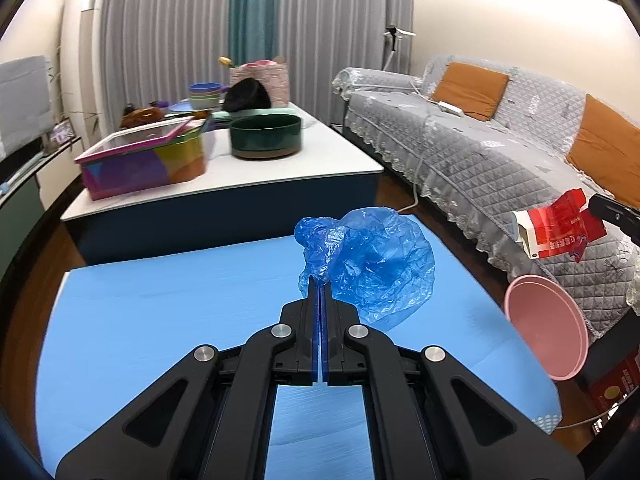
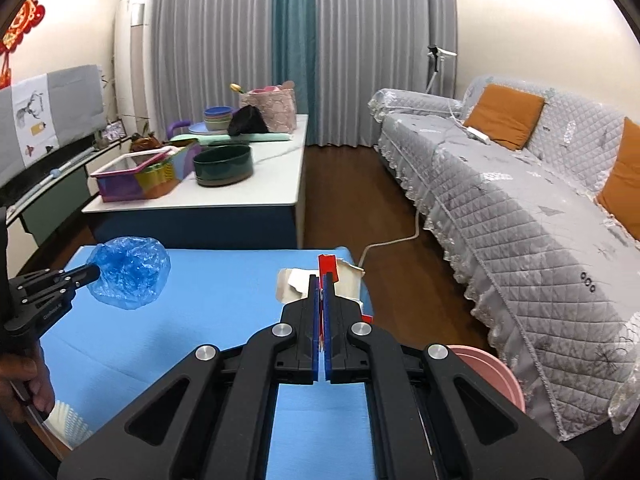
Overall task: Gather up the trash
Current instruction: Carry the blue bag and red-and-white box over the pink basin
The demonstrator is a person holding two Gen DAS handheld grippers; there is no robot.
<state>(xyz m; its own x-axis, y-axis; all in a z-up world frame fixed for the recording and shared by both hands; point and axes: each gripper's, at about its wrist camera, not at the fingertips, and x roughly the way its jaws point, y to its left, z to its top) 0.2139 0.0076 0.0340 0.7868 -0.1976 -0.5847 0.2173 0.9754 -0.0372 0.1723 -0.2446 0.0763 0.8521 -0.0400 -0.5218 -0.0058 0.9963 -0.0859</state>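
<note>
Pink basin (image 1: 546, 328) beside sofa (image 1: 480, 152), seemingly touching

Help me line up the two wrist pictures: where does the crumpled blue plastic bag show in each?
Left wrist: blue plastic bag at centre, pinched in the left gripper.
Right wrist: the bag at left edge, middle height, over the blue mat.
Shared landmark: dark green bowl on the white table.
</note>
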